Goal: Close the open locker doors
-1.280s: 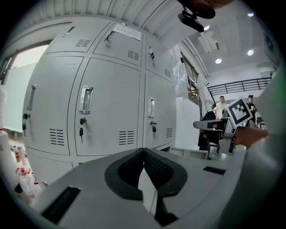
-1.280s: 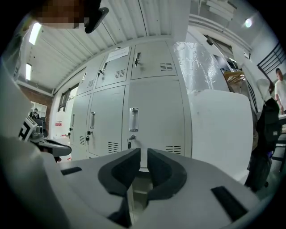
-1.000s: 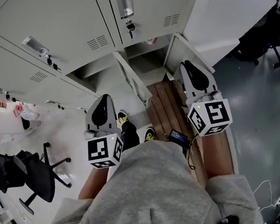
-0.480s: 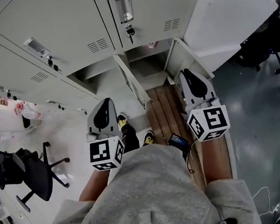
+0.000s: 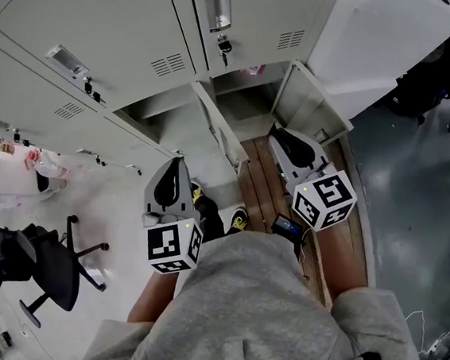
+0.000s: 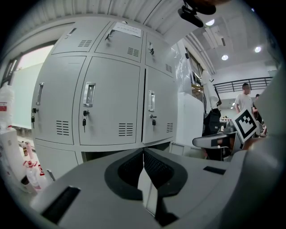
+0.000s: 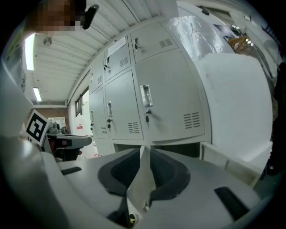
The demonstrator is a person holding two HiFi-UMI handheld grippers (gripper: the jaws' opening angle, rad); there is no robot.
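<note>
Okay, left gripper [image 6: 143,154]: I read the tips as drawn together with nothing between them; it's empty.
right gripper [image 7: 143,150]: same here, the tips meet and no door edge is caught, so it's empty too.
centre door [image 5: 218,134]: bottom row, swung out towards me. It sits ahead of the left jaws and off to their right, between the two grippers, and is touched by neither.
right-hand door [image 5: 313,104]: also bottom row and open, just ahead of the right jaws and slightly to their right, apart from them as far as I can see.
handling: my guess is thin painted sheet steel. It should be light and stiff with a little flex, swing freely on its hinge, and be likely to bounce back off the frame.
surface: smooth paint, so I expect the pads to slide and pinching won't help.
where to take it: I'd push flat on the outer face near the free edge, away from the hinge, with the jaws kept together.
keys [image 5: 223,49]: one hangs in the lock of the upper locker above the openings. I'd steer clear.
writing: the paper sheet [image 6: 127,29] on a top locker has print too small to read.
brands: none that I can make out.
marker cube [image 5: 172,244]: square patterns only, no text.
</note>
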